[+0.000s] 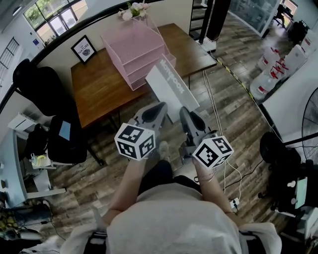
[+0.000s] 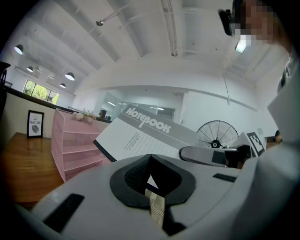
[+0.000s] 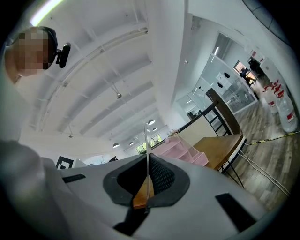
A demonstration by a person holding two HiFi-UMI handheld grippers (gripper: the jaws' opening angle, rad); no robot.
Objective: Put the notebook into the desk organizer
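**Notebook in right tool, off the surface**

Notebook [image 1: 171, 84]: white cover with a grey band along one side carrying the printed word "Notebook". It is in the air, tilted, between the person and the wooden surface [image 1: 99, 89]. Its far end reaches over the near edge of the surface, close to the pink organizer [image 1: 136, 47]. I cannot tell whether it touches the organizer. It is not in any tray.

Right tool [image 1: 185, 111]: clamped on the near end of the notebook. The right gripper view shows the cover edge-on, a thin pale line [image 3: 147, 140] rising from between the closed jaws of the right tool [image 3: 148, 159]. Past it are the organizer [image 3: 180, 147] and the surface [image 3: 220, 145].

Left tool [image 1: 160, 106]: just beside the right tool, at the near left corner of the notebook. In the left gripper view the jaws of the left tool [image 2: 150, 158] stand together with only a slit between the pads. Nothing sits between them. The notebook [image 2: 140, 136] shows beyond them, cover facing the camera.

Organizer [image 2: 70, 140]: three stacked open trays standing on the surface [image 2: 18, 164], open fronts towards the person.

Other items:
- framed picture [image 1: 83, 48] leaning at the back of the surface
- flowers [image 1: 134, 9] behind the organizer
- black chair [image 1: 49, 99] at the left
- fan [image 2: 216, 136] on the floor side
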